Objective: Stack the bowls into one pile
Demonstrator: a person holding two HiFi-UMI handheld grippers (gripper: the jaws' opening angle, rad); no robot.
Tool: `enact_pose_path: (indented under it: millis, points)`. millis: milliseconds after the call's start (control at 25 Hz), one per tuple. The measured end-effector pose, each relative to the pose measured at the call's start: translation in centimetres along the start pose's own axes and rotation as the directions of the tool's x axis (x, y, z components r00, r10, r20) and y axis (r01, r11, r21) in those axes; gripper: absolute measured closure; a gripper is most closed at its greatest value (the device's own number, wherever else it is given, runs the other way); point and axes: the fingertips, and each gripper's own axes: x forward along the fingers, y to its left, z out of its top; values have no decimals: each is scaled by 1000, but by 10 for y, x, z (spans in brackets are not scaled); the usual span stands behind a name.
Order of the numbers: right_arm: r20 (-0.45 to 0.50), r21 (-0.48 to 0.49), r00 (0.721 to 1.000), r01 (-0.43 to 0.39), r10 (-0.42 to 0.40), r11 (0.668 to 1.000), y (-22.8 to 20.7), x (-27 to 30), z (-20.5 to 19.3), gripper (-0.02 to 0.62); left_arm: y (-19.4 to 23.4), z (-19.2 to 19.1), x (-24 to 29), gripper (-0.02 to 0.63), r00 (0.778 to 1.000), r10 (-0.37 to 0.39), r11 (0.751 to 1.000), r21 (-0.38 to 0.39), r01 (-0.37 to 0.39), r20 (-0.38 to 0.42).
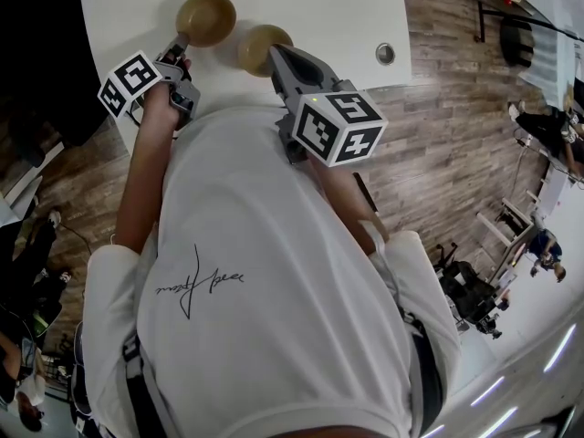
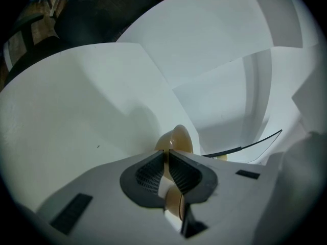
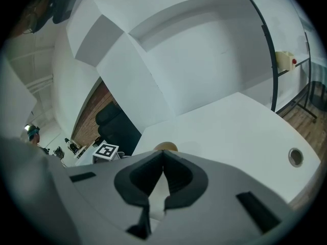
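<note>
Two tan bowls are over the white table. My left gripper is shut on the rim of the left bowl. In the left gripper view that bowl stands edge-on, its rim pinched between the pads of the gripper. My right gripper reaches the second bowl near the table's front edge. In the right gripper view its jaws are closed tip to tip. Only the bowl's top peeks over them, and I cannot tell whether they touch it.
A round cable hole sits in the table's right front corner. A black chair stands at the left of the table. White partition walls close off the far side, with a dark cable along the table.
</note>
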Motion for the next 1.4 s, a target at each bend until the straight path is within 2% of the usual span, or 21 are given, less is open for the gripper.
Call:
enact_pose_path:
  millis: [440,640,1400]
  points:
    - [33,48,999,2,-4,999,-7,-6,5,584,-20,-2,-10,575,999,-42,999,-16,42,-5]
    - [56,51,998,8,-11,999,-8,-11,9,584,-27,-6,-15,575,998,-63,997,-47,62,-16]
    - [70,-15,997,41,-40,999,-39,-28,20,584,-41,-33,-12,574,985,-113,994,-7,113,-128]
